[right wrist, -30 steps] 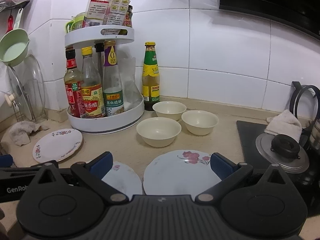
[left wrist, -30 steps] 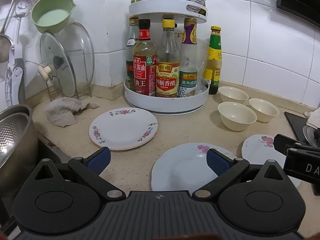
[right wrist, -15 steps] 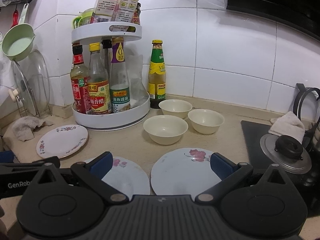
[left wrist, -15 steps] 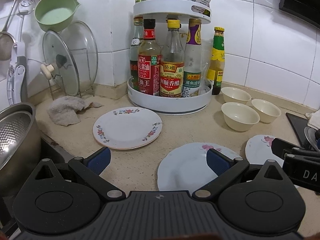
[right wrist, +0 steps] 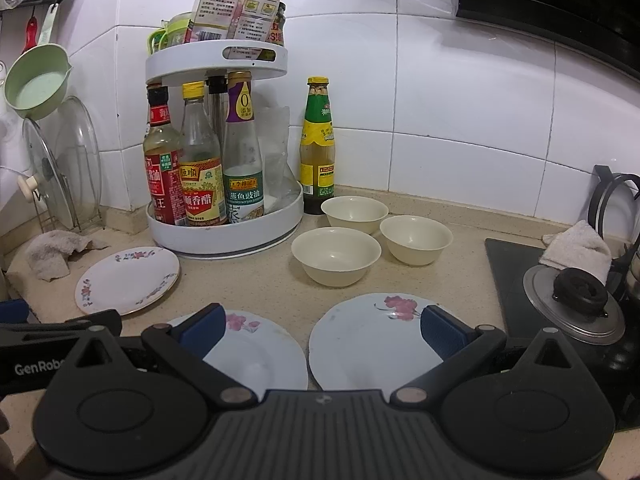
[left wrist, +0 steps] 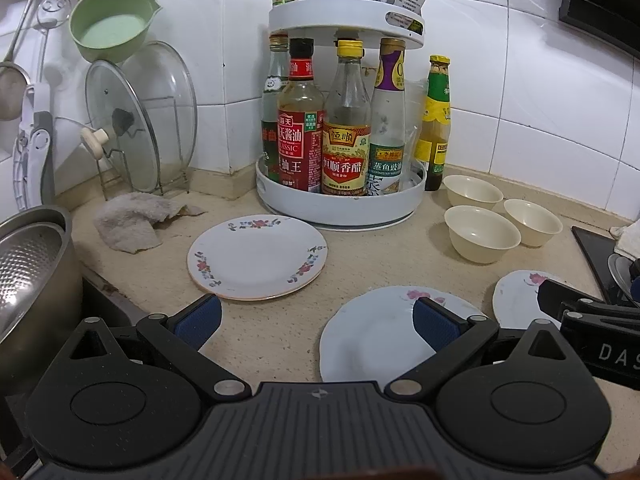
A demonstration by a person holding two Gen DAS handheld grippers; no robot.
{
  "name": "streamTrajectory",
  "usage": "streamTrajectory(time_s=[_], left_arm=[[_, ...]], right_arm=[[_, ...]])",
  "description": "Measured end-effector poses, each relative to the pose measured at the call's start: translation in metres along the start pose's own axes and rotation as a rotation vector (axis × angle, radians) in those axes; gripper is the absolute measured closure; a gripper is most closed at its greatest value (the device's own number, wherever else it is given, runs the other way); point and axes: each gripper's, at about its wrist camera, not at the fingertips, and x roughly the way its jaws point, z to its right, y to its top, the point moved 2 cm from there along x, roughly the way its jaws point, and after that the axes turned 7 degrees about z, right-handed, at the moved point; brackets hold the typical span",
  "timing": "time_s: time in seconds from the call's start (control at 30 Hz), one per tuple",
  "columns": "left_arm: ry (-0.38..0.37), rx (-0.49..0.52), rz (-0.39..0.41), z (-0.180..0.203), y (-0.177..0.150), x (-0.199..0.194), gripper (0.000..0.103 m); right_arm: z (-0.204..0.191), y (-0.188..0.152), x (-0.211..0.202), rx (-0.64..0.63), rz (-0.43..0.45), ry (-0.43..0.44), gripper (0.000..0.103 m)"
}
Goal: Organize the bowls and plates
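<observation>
Three floral plates lie on the beige counter: a white rimmed plate (left wrist: 256, 256) (right wrist: 126, 280) at the left, a pale blue plate (left wrist: 384, 336) (right wrist: 260, 352) in the middle and another pale blue plate (right wrist: 376, 340) (left wrist: 516, 296) at the right. Three cream bowls (right wrist: 336, 254) (left wrist: 482, 232) stand upright behind them, near the spice rack. My left gripper (left wrist: 316, 316) hovers open above the counter between the white plate and the middle plate. Over the gap between the two blue plates my right gripper (right wrist: 322, 326) is open too. Neither holds anything.
A two-tier white rack of sauce bottles (left wrist: 340, 184) stands at the back, a green-labelled bottle (right wrist: 318, 148) beside it. Glass lids in a wire rack (left wrist: 140, 120) and a rag (left wrist: 128, 220) are at the left, a steel pot (left wrist: 32, 276) nearer. A cooktop with a lid (right wrist: 572, 296) is at right.
Both grippers have drifted slightly left and back, so the plates and bowls sit a little further right in each view. Both stay open; no dish has moved.
</observation>
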Motion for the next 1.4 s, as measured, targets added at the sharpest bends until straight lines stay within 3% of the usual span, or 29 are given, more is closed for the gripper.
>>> streamTrajectory(time_s=[1.0,1.4], left_arm=[[0.003,-0.01,-0.017,-0.012,0.003,0.02,0.001],[0.08,-0.059,-0.055,-0.014,0.002,0.037,0.003]], right_arm=[[-0.016,0.002,0.023,-0.002,-0.026,0.0,0.001],[-0.022,0.006,0.054,-0.043,-0.069,0.081,0.001]])
